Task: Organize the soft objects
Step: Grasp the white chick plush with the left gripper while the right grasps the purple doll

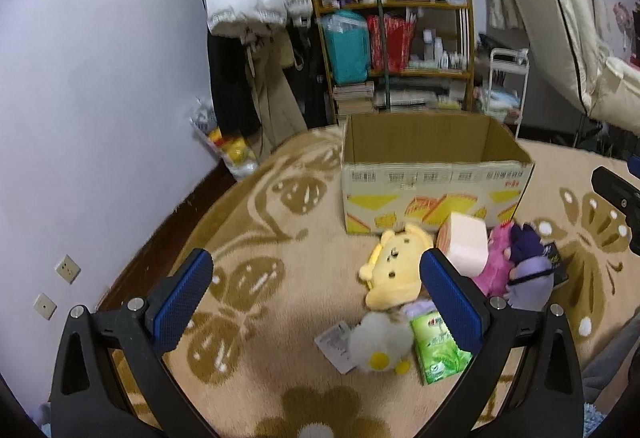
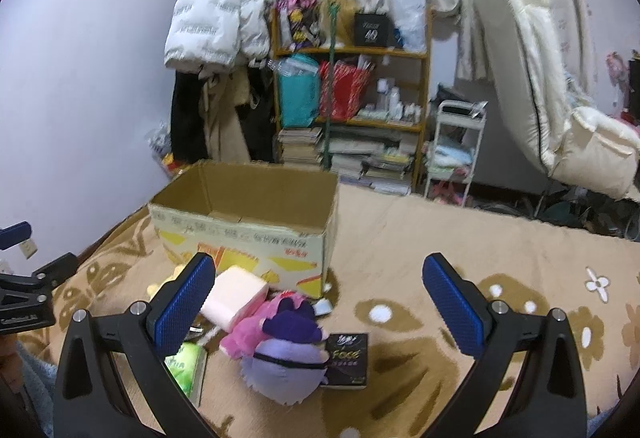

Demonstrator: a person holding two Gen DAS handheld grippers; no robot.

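Cluttered shelf [image 2: 352,86], white puffer jacket [image 2: 216,22] (hanging), white cart [image 2: 454,154].

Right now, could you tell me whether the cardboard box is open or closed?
Open. The cardboard box stands upright on the blanket with no flaps over its top, and both views look onto its bare brown inner walls.

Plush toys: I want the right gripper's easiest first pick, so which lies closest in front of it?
The purple round plush, lying against the black booklet. The pink plush lies farther back, and the yellow bear is over on the left gripper's side.
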